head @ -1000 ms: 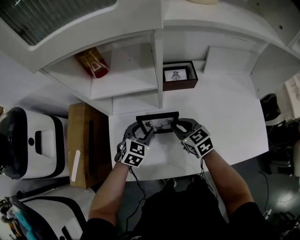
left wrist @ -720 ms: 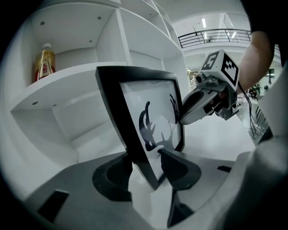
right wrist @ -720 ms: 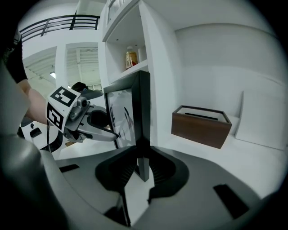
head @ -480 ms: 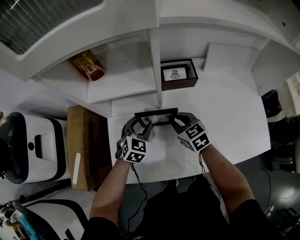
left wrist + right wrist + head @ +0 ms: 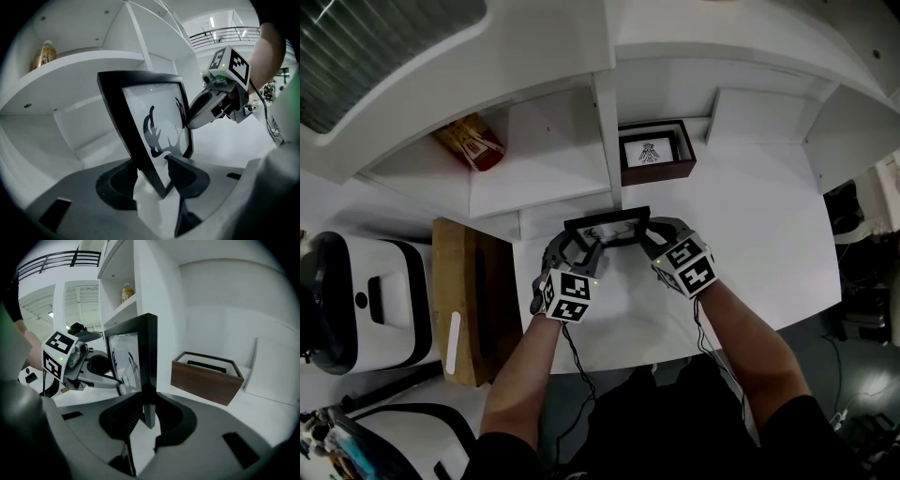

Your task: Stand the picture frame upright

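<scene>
**Item 1, picture frame** (image 5: 607,228). Black moulding, with a white print showing a dark antlered figure. I hold it raised on edge with the printed face towards me. It is over the counter (image 5: 750,225) near the back left corner, just in front of the foot of the white shelf unit (image 5: 548,164). I cannot tell whether its lower edge rests on the counter.

**Item 2, my left claw** (image 5: 152,177). Closed on the frame's left side near the lower corner, with one jaw behind the moulding and one on the glass.

**Item 3, my right claw** (image 5: 147,416). Closed narrow on the frame's right side bar, which is seen edge-on between the jaws. Its marker cube sits above my wrist.

**Item 4, second frame in a dark brown wooden surround** (image 5: 654,150). It stands at the back edge of the counter, right of the shelf unit's upright. It is apart from the black frame and holds a small white print.

**Item 5, bottle with a red label** (image 5: 472,142). It is in the left compartment of the shelf unit.

**Item 6, cardboard box** (image 5: 469,300). It is off the counter's left edge, lower down.

**Item 7, white and black machine** (image 5: 347,291). It is left of the cardboard box.
</scene>
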Available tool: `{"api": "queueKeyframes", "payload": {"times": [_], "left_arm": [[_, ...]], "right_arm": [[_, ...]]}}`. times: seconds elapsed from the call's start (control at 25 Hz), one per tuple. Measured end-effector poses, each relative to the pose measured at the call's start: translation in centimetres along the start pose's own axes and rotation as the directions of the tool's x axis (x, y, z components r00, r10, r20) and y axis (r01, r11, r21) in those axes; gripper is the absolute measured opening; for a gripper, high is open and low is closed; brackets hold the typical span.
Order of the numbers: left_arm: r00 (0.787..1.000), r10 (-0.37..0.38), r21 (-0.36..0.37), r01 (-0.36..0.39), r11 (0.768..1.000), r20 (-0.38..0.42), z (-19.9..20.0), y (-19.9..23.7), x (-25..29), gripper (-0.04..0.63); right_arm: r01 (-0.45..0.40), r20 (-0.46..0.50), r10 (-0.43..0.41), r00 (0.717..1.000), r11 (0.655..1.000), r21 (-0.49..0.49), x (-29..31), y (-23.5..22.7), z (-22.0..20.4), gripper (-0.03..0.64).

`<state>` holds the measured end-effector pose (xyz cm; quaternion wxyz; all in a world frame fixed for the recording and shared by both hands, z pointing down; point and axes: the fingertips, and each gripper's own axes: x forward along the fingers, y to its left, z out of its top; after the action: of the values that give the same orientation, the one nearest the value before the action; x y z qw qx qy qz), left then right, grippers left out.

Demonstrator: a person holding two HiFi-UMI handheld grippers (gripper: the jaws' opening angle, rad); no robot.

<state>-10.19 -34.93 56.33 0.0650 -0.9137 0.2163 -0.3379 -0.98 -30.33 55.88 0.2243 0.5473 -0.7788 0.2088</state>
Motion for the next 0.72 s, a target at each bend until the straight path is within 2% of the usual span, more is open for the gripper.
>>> {"api": "queueKeyframes", "payload": {"times": [0.36,0.72], "left_arm": [[1.0,-0.017,-0.015,0.017,1.0,0.001,0.4,0.7,1.0,0.21],[1.0,-0.018,-0.024,0.019,1.0,0.009,0.5,1.1,1.4,0.21]], "right_arm": [[-0.012,0.005,0.011,1.0,0.999,0.037,0.7,-1.0,0.6,0.074],[-0.021,0.016,0.021,1.0,0.999,0.035,1.0,-1.3,0.7,0.074]]}}
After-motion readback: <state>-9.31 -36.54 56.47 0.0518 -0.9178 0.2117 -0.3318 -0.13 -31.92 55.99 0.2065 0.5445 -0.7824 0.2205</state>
